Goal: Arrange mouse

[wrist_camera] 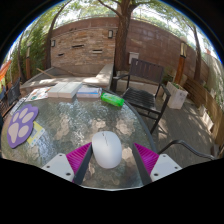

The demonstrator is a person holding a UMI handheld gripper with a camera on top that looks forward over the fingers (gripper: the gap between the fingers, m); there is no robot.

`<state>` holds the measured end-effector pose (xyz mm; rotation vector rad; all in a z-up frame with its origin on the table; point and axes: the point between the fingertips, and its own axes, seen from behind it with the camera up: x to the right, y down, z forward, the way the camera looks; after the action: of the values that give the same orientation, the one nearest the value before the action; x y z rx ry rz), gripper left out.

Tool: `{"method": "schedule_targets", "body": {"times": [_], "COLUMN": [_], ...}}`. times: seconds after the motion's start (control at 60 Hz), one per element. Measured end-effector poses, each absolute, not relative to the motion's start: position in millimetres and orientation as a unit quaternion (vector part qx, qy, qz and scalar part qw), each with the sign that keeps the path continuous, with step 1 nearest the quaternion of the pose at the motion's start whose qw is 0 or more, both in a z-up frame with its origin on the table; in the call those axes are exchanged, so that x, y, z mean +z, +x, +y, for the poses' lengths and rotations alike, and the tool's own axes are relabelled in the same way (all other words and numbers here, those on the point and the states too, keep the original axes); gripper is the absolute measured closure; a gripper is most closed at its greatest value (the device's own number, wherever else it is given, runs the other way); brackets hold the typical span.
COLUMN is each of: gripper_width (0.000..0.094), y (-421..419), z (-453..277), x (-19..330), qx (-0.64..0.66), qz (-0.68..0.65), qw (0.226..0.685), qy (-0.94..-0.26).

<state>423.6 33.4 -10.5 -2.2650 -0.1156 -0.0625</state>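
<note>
A white computer mouse lies on the glass table near its front edge. It stands between the fingers of my gripper, which is open. The left pink pad is close to or touching the mouse's left side. A gap shows between the mouse and the right pad. A purple paw-shaped mouse mat lies on the table well to the left of the mouse.
A green object lies at the table's far side. To its left are a white book and another flat item. A dark metal chair stands beyond the table on the right. A white bin is further right.
</note>
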Motion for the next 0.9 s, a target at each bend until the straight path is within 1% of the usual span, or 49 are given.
{"method": "schedule_targets", "body": {"times": [0.067,0.117,0.167,0.233,0.3,0.317,0.4,0.417,0.433,0.5,0.55,0.6,0.717,0.75,0.783,0.85,0.9], "gripper_width": [0.0185,0.0289,0.0427,0.0453,0.0498,0.0523,0.0564,0.0564,0.0585,0.0585,0.0585,0.0585,0.0581,0.0579,0.058,0.0586,0.0581], "y": [422,416,408,407,407,408,406,406,406,410,412,412,384,367,342,289,232], "z": [43,44,44,43,42,41,37,37,36,36,36,39,50,49,48,43,37], "x": [-12,-14,-15,-16,-15,-14,-13,-12,-9,8,34,72,196,233,261,300,299], "qx": [-0.016,-0.002,0.013,0.001,-0.011,-0.012,-0.012,-0.014,-0.016,-0.03,-0.04,-0.048,-0.046,-0.04,-0.03,-0.014,0.008], "qz": [-0.045,-0.041,-0.043,-0.049,-0.049,-0.046,-0.023,-0.018,-0.013,0.008,0.029,0.05,0.088,0.095,0.095,0.088,0.077], "qw": [0.424,0.421,0.419,0.422,0.422,0.421,0.413,0.414,0.414,0.425,0.44,0.468,0.548,0.573,0.593,0.621,0.626], "qy": [-0.905,-0.906,-0.907,-0.905,-0.905,-0.906,-0.91,-0.91,-0.91,-0.905,-0.897,-0.881,-0.83,-0.813,-0.799,-0.779,-0.776]}}
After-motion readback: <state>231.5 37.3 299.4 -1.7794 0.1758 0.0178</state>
